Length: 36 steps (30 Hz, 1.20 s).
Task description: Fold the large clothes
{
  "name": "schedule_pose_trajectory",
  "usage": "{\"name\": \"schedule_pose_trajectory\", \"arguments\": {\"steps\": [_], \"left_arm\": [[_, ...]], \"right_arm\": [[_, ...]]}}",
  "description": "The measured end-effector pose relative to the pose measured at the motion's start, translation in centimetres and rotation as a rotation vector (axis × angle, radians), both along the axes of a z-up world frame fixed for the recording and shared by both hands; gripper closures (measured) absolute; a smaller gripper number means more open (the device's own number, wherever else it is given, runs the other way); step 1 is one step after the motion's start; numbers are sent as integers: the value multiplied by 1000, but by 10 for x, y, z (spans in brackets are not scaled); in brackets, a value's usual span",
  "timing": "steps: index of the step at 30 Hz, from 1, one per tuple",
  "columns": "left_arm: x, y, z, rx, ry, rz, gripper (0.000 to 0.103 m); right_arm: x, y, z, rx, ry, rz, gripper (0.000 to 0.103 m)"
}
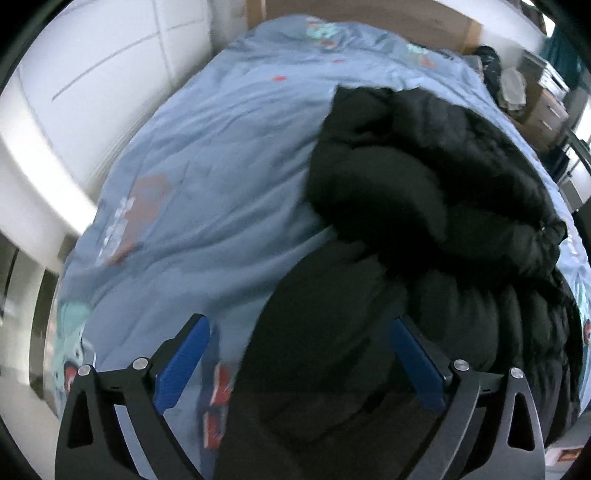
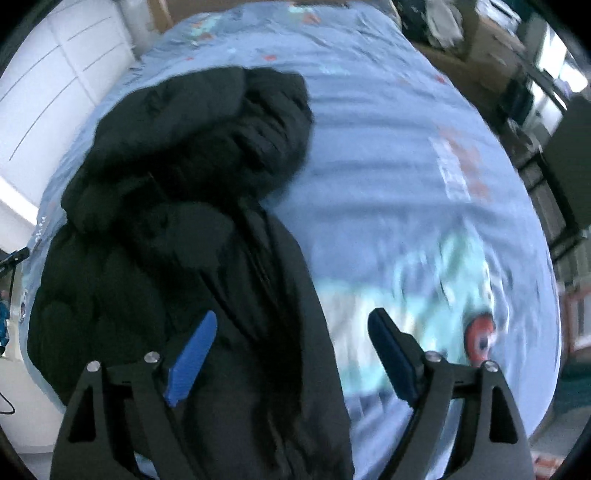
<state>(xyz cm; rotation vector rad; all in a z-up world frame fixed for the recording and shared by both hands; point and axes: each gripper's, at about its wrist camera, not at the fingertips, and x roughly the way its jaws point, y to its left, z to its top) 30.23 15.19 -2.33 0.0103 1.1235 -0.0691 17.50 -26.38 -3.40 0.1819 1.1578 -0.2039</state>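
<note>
A bulky black padded jacket lies bunched on a blue patterned bed cover. In the left wrist view it fills the right half; my left gripper is open, its blue pads wide apart over the jacket's near left edge. In the right wrist view the jacket fills the left half on the cover. My right gripper is open, with the jacket's near right edge lying between its pads. Neither gripper holds cloth.
White wardrobe doors stand to the left of the bed. A brown headboard is at the far end. Boxes and clutter sit to the right of the bed. The floor shows at the near left.
</note>
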Motion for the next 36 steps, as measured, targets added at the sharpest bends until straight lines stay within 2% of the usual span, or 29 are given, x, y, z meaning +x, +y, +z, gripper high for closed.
{"name": "schedule_pose_trajectory", "arguments": {"steps": [4, 11, 16, 20, 26, 36], "left_arm": [[-20, 32, -20, -32, 81, 33, 5], [-50, 63, -69, -122, 204, 97, 5], [-67, 85, -104, -185, 281, 143, 5], [-81, 92, -123, -284, 345, 140, 5], [-95, 79, -130, -367, 389, 106, 5], [-103, 54, -128, -384, 409, 105, 7]], "right_arm": [[-27, -10, -20, 80, 59, -53, 18], [-61, -28, -75, 199, 162, -140, 18], [-76, -37, -107, 272, 186, -196, 18], [-87, -38, -122, 330, 189, -211, 17], [-102, -26, -141, 441, 219, -167, 17], [-110, -24, -148, 507, 225, -144, 17]]}}
